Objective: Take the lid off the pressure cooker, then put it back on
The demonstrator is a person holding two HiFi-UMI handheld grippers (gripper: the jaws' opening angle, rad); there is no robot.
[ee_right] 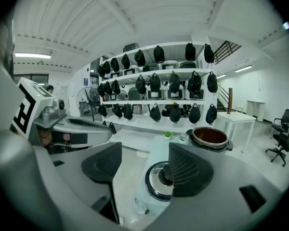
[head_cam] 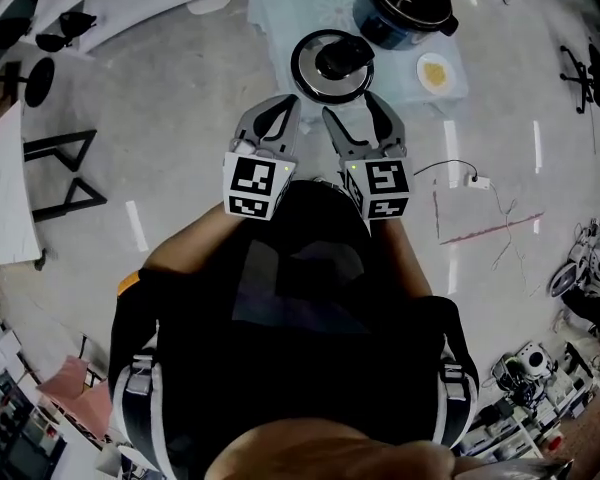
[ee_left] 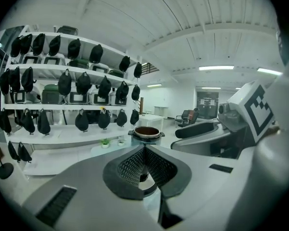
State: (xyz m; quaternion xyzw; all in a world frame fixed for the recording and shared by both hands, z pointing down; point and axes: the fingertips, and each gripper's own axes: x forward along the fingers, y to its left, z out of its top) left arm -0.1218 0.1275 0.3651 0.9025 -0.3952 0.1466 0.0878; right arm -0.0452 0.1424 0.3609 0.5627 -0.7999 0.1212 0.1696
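Lying flat on the pale blue cloth-covered table (head_cam: pixel 280 8), the round pressure-cooker lid with a chrome rim and black centre knob (head_cam: pixel 332 65) sits off the pot. The dark, open pressure cooker pot (head_cam: pixel 405 3) stands just beyond it and to the right, and the two are close but not touching. A small white dish holding something yellow (head_cam: pixel 435 71) rests at the lid's right.

Both grippers are held side by side in front of the person's chest, pointing at the lid's near edge. The left gripper (ee_left: pixel 144 150) has its ribbed black pads pressed together with nothing between them. In its own view the pot's brown interior shows straight ahead above the pads.

The right gripper (ee_right: pixel 144 165) has its jaws spread wide and grips nothing. In its view the lid shows in the gap below, and the right-hand pad (ee_right: pixel 188 170) covers part of the knob. Whether that pad touches the lid cannot be told.

White wall shelves hung with black bags (ee_right: pixel 159 88) fill the background.
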